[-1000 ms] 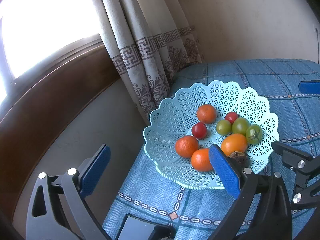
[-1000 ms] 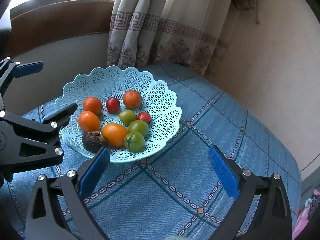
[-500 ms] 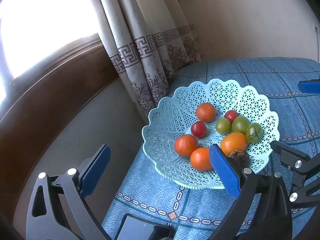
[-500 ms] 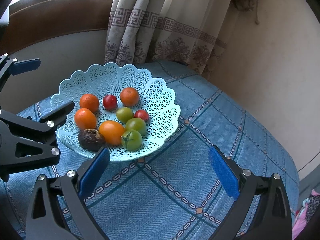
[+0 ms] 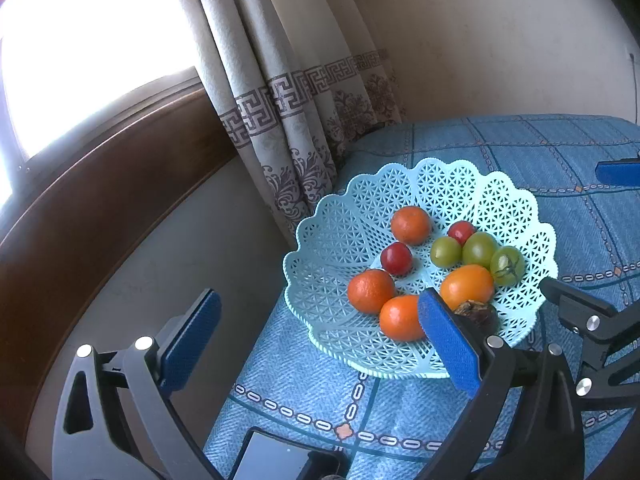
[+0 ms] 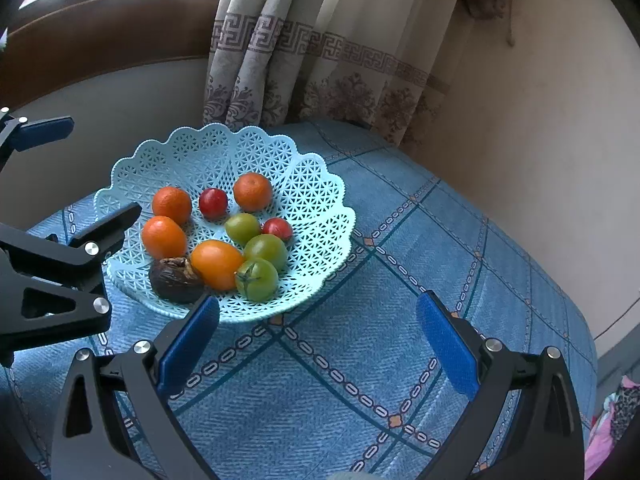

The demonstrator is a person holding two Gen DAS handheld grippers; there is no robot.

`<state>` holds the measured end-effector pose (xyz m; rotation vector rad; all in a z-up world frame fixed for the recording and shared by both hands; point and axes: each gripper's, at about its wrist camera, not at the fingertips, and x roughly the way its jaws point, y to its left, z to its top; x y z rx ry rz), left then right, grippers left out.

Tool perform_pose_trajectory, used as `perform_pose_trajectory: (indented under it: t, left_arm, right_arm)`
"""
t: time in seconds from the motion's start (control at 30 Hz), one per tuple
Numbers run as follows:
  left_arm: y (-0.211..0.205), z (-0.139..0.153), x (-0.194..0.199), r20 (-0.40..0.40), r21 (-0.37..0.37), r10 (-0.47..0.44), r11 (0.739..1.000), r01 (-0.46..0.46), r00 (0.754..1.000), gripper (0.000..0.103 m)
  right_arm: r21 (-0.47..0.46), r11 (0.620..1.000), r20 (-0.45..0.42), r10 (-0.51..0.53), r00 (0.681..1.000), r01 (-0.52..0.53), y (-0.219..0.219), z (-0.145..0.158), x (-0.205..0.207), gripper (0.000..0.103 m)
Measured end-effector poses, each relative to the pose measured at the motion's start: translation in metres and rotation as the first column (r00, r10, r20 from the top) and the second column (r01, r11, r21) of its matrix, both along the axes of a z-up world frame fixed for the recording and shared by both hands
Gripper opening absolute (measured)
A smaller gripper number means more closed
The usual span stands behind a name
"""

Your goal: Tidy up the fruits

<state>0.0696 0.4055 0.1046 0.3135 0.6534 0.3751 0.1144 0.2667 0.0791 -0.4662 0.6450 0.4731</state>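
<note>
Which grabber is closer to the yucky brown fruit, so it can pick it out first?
Probably the left gripper. In the right wrist view one of its open fingers reaches over the basket rim, close to the brown fruit. The right gripper, also open, hangs over the bare cloth.

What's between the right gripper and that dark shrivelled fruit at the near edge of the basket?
Nothing visible blocks it. The right gripper is open and above the blue cloth, and the dark fruit lies just beyond its left fingertip, inside the basket's near rim. An orange fruit touches its side, and the left gripper hovers close by.
</note>
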Motion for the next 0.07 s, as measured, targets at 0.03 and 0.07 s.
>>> perform_pose_trajectory:
  t: [0.03, 0.07]
  left_arm:
    - [0.0002, 0.0009, 0.0004, 0.0, 0.0, -0.001, 1.0, 0.001, 1.0, 0.1]
    - [0.0, 0.001, 0.0002, 0.0, 0.0, -0.002, 1.0, 0.002, 1.0, 0.1]
  right_arm:
    - [-0.001, 1.0, 0.0, 0.0, 1.0, 0.0, 0.0, -0.0001, 0.0001, 0.098]
    - [-0.002, 1.0, 0.0, 0.0, 1.0, 0.0, -0.0002, -0.0002, 0.0001, 0.098]
